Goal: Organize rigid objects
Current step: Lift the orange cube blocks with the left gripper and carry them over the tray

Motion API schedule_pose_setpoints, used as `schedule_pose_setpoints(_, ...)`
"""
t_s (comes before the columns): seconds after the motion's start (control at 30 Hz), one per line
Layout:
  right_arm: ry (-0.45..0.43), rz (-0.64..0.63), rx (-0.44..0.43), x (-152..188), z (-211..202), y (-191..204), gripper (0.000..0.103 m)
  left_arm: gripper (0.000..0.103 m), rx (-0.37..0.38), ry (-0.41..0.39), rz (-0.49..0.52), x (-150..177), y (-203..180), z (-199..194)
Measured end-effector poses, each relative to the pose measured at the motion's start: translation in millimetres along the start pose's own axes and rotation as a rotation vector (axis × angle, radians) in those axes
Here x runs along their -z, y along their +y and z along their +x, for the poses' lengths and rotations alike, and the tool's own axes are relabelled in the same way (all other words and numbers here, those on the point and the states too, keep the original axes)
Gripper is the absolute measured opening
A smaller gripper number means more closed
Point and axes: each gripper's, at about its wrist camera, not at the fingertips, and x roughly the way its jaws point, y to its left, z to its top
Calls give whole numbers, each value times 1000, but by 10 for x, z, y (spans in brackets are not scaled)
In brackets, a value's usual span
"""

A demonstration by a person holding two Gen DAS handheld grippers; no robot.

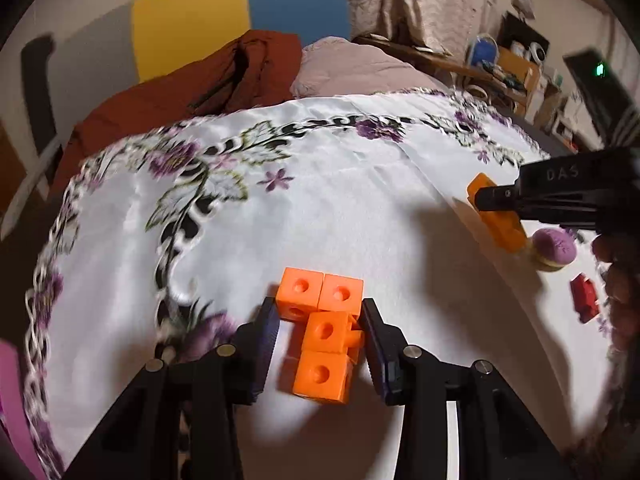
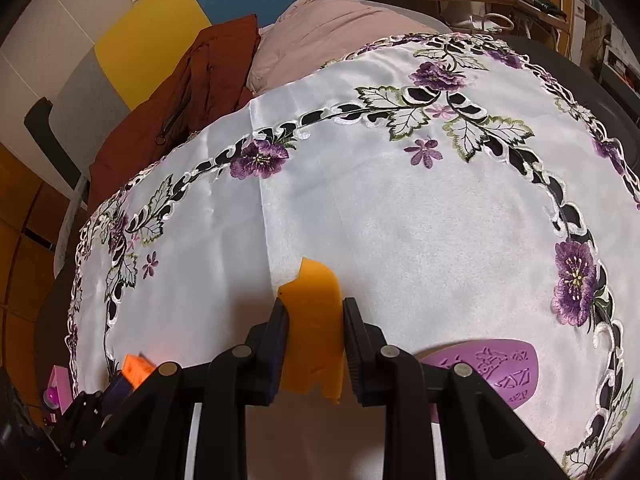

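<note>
On the white flowered cloth (image 1: 340, 200): 1 cluster of orange cubes (image 1: 324, 328), between the parted, non-gripping fingers of the left tongs (image 1: 320, 344). Likely light, stiff, slick plastic; best taken across 2 flat opposite faces. Right of cluster: right tongs (image 2: 314, 344) clenched on 1 flat orange piece (image 2: 316, 320), apparently rigid. Its lower end is hidden. Purple round item (image 1: 554, 248) and red block (image 1: 584, 296): blurred, unclear.

I see the worktop under a white embroidered cloth (image 2: 360, 208) with purple flowers; beyond it a rust-brown jacket (image 1: 192, 92) and pink bedding (image 1: 352, 68), yellow and blue wall panels (image 1: 240, 16) far left, cluttered shelves (image 1: 520, 68) far right.
</note>
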Motion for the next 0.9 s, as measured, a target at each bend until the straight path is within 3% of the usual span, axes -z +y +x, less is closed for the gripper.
schedule_pose_setpoints(0.13, -9, -15, 2, -2, -15, 28, 26, 41, 50, -12, -90, 125, 141, -197)
schedule_pose_setpoints(0.37, -18, -72, 16, 20, -30, 123, 26, 41, 85, -62, -153, 433, 299, -619)
schedule_pose_setpoints(0.77, -83, -235, 59, 121, -128, 445, 26, 41, 91, -142, -259, 1089, 752, -1384)
schedule_pose_setpoints(0.9, -92, -256, 27, 186, -168, 543, 26, 41, 55, -176, -257, 1259, 895, -1642)
